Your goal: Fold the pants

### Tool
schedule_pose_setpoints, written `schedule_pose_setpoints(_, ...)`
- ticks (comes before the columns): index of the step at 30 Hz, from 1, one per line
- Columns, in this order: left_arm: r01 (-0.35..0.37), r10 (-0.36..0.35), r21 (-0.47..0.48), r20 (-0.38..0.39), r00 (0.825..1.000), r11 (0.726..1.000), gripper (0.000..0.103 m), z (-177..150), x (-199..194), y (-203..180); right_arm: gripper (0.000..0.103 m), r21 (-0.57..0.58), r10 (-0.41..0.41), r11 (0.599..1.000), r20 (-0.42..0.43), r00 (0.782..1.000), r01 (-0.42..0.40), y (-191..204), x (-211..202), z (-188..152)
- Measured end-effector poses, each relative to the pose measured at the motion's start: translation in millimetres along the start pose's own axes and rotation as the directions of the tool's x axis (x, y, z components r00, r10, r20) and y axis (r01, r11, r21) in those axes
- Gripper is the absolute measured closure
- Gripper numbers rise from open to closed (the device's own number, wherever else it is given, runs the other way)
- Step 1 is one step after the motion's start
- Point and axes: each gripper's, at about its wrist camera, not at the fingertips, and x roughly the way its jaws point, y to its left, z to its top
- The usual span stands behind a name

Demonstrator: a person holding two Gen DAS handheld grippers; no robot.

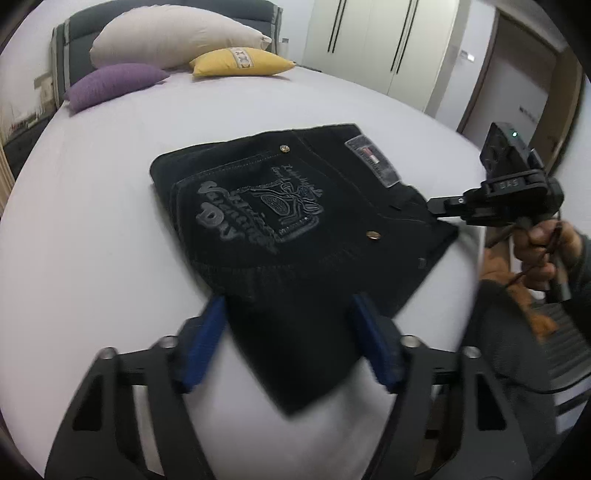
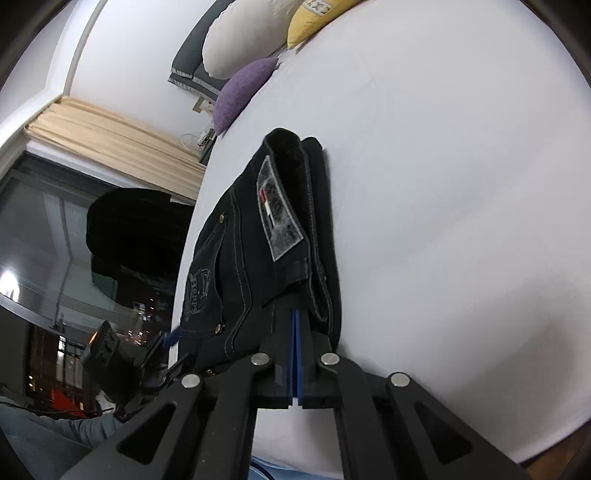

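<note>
Black pants (image 1: 280,206) lie folded into a thick rectangle on the white bed (image 1: 92,240), embroidered back pocket and grey waistband label facing up. My left gripper (image 1: 288,321) is open, its blue pads on either side of the near folded edge, which lies between them. My right gripper (image 1: 436,206) is at the waistband corner on the right. In the right wrist view, the right gripper (image 2: 296,321) is shut, its blue pads pressed together with their tips under the pants (image 2: 258,240) at the waistband edge.
A cream pillow (image 1: 173,33), a yellow cushion (image 1: 240,61) and a purple cushion (image 1: 110,83) lie at the head of the bed. Wardrobe doors (image 1: 373,37) and a doorway stand at the back right. A window (image 2: 55,258) is to the left of the bed.
</note>
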Motion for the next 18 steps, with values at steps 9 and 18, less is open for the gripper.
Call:
schedule_pose_setpoints(9, 0.041, -0.040, -0.230, 0.010, 0.999, 0.972, 0.061, 19.3, -31.6, 55.8, 0.057, -0.004, -0.005, 1.000, 0.102, 0.995, 0.005, 11.4, -30.9, 36.0)
schedule_pose_setpoints(18, 0.130, -0.221, -0.478, -0.139, 0.965, 0.868, 0.033, 39.8, 39.6, 111.3, 0.050, 0.090, 0.013, 0.996, -0.096, 0.995, -0.005, -13.4, 49.5, 69.4)
